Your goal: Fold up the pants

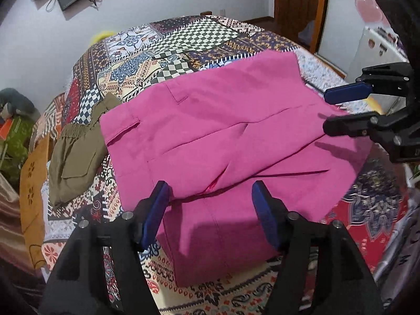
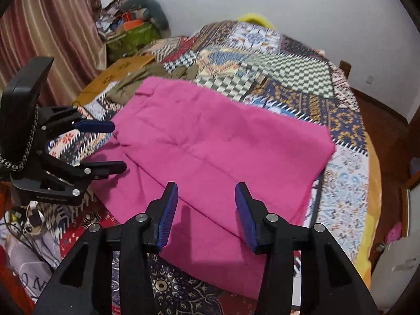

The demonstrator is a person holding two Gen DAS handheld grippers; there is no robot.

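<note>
Pink pants (image 1: pixel 223 136) lie folded flat on the patterned bedspread (image 1: pixel 183 36); they also show in the right wrist view (image 2: pixel 223 152). My left gripper (image 1: pixel 210 191) is open and empty, just above the pants' near edge; it shows at the left of the right wrist view (image 2: pixel 119 147). My right gripper (image 2: pixel 206 193) is open and empty above the pants' near edge; it shows at the right of the left wrist view (image 1: pixel 325 111).
Olive-green folded shorts (image 1: pixel 76 152) lie left of the pants, next to an orange-brown cloth (image 1: pixel 34 183). A pile of bags and clutter (image 2: pixel 131 31) sits by the curtain (image 2: pixel 52 26). A white appliance (image 1: pixel 375 50) stands beyond the bed.
</note>
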